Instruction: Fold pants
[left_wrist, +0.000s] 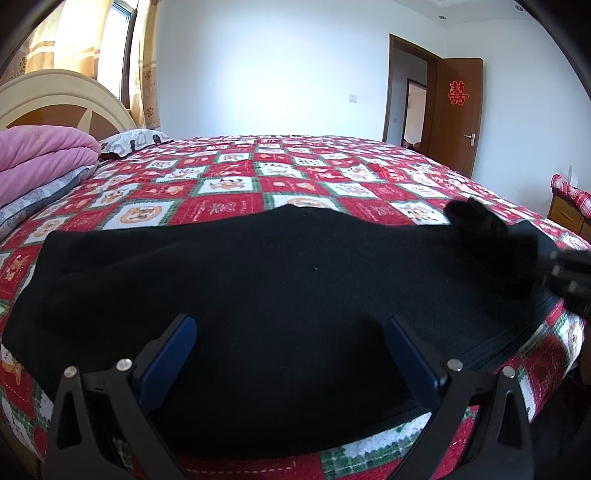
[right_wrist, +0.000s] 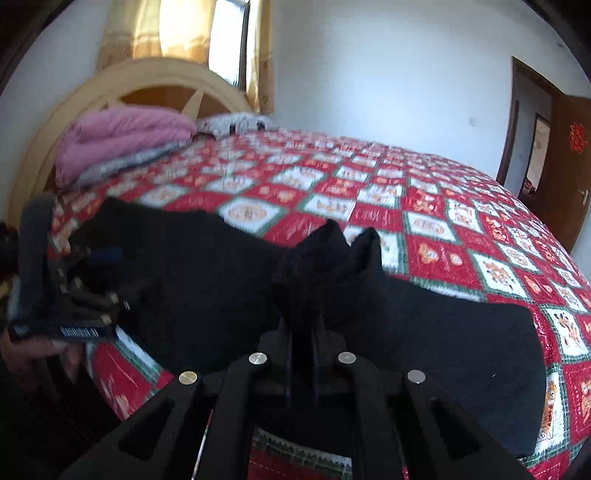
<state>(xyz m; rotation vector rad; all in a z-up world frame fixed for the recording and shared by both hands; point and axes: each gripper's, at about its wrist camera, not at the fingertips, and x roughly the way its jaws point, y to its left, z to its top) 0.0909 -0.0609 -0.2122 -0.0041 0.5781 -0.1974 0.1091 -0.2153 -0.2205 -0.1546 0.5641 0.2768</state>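
Note:
Black pants (left_wrist: 280, 266) lie spread across the near edge of a red patchwork quilt (left_wrist: 295, 177). My left gripper (left_wrist: 290, 332) is open, its blue pads (left_wrist: 177, 350) resting wide apart on the dark cloth with nothing pinched. In the right wrist view that same gripper (right_wrist: 92, 273) shows at the left, held by a hand (right_wrist: 29, 354). My right gripper (right_wrist: 303, 314) is shut on a bunched corner of the pants (right_wrist: 332, 258), which stands up in two peaks above the jaws. From the left wrist view, the right gripper (left_wrist: 532, 254) comes in from the right edge with the raised fabric (left_wrist: 476, 221).
A folded pink blanket (left_wrist: 40, 155) and grey bedding sit by the cream headboard (left_wrist: 66, 99) at the left. A patterned pillow (left_wrist: 133, 140) lies behind them. An open wooden door (left_wrist: 458, 114) and a small cabinet (left_wrist: 569, 206) are at the right. The quilt (right_wrist: 424, 206) stretches far behind the pants.

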